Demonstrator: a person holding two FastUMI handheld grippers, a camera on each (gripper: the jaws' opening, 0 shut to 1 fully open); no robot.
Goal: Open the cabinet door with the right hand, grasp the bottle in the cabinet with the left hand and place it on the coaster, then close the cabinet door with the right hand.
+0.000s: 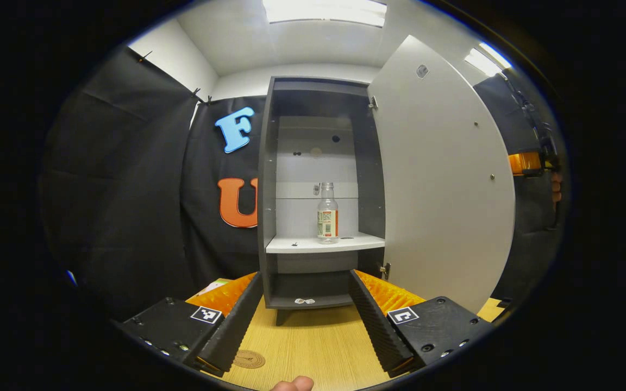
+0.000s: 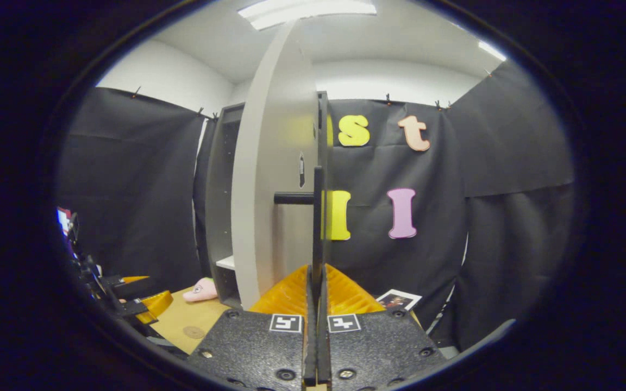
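The grey cabinet stands open, with its white door swung out to the right. A clear bottle with a red and white label stands upright on the white shelf. My left gripper is open, low over the wooden table and short of the cabinet, nothing between its fingers. A round brown coaster lies on the table between them. In the right gripper view, my right gripper is shut on the black door handle at the door's edge.
The wooden table runs up to the cabinet's foot. A pink object lies by the cabinet base, and a photo card to the right. The coaster lies near the left gripper. A thumb pokes in below.
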